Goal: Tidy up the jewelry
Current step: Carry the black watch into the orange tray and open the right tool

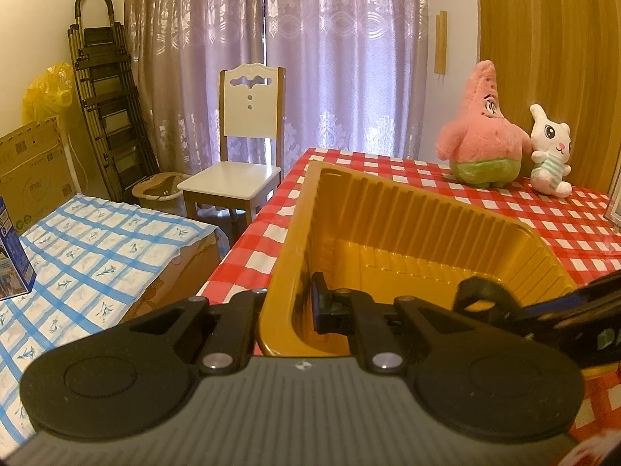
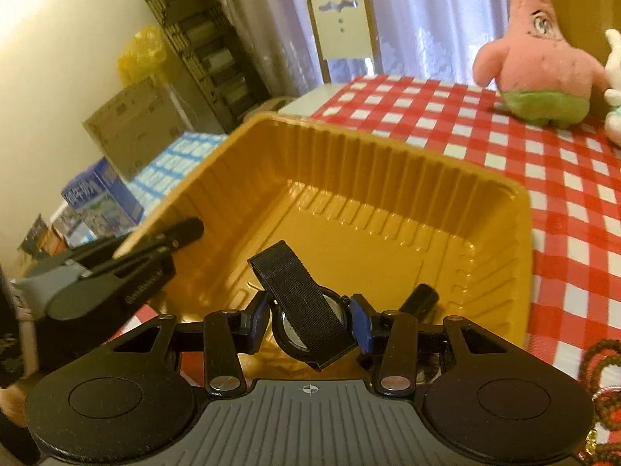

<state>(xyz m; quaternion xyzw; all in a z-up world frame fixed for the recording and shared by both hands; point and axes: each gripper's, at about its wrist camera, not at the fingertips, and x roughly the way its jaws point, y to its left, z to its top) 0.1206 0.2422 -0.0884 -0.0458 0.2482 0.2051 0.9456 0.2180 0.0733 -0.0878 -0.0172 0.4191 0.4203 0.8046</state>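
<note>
Right wrist view shows your right gripper (image 2: 310, 324) closed part-way on a black round wristwatch with a black woven fabric strap (image 2: 306, 310); the blue pads (image 2: 360, 324) press on the two sides of the case, and the strap lies loose across the dial and points up toward the tray. The watch hangs over the near edge of the deep golden-yellow ribbed plastic tray (image 2: 388, 178), which stands on the bench with the red-and-white checked cloth (image 2: 562, 178). Your left gripper (image 1: 289, 310) is closed tight on the near left wall of this tray, one finger inside and one outside, so it steadies the tray. I think the first danger is the grip itself: the pads hold a round, smooth case, and if you tilt or roll the hand quickly the watch can turn between them and slip out before it is over the tray floor. The free strap can also catch on the tray rim when you lower it. If you let go too high, the watch may fall hard on the thin plastic and bounce. Take care also that the right gripper does not strike the left one, because they are near each other. The brown bead strings (image 2: 603, 388) lie on the cloth just beside your right hand and could be dragged.
</note>
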